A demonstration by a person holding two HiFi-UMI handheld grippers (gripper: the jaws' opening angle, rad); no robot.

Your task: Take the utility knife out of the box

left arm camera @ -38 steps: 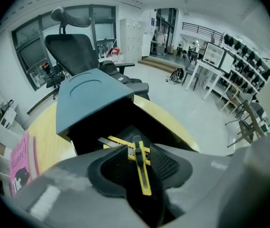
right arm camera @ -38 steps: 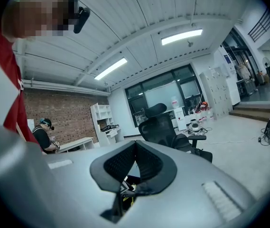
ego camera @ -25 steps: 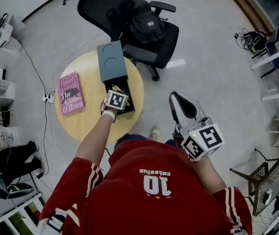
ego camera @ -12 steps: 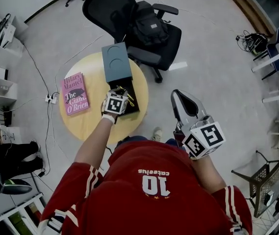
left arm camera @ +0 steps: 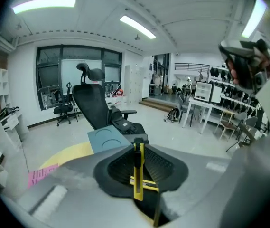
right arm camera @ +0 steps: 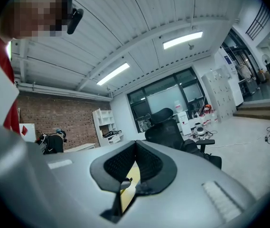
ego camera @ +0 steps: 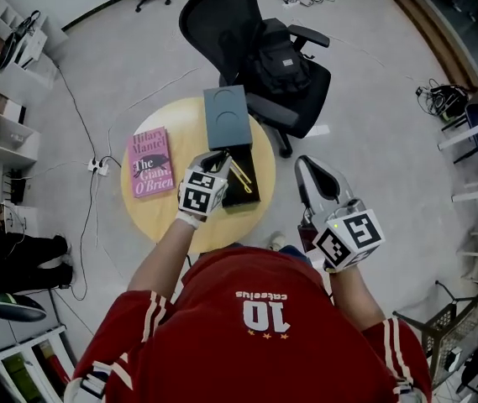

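Two grippers are in use; only the left one carries a load.

**Layout, left to right.** A book (ego camera: 149, 162) lies on the table (ego camera: 184, 133). The left gripper (left arm camera: 138, 148) has its jaws clamped on the knife (left arm camera: 137, 177), which hangs over the open box (ego camera: 254, 196). Whether the knife is clear of the rim cannot be told. The lid (ego camera: 226, 117) lies just beyond the box. The right gripper (right arm camera: 134, 148) is empty, with its jaws together.

**Risks.**
- The grip takes the thin knife body edge-on, so a tilt or jerk could make the knife pivot or slip back into the box.
- A low exit could snag the knife on the box wall and drag the box.

**Pose.** The left arm reaches forward over the table, with its gripper pitched downward. The right gripper is held level beside the body, off the table's right edge.
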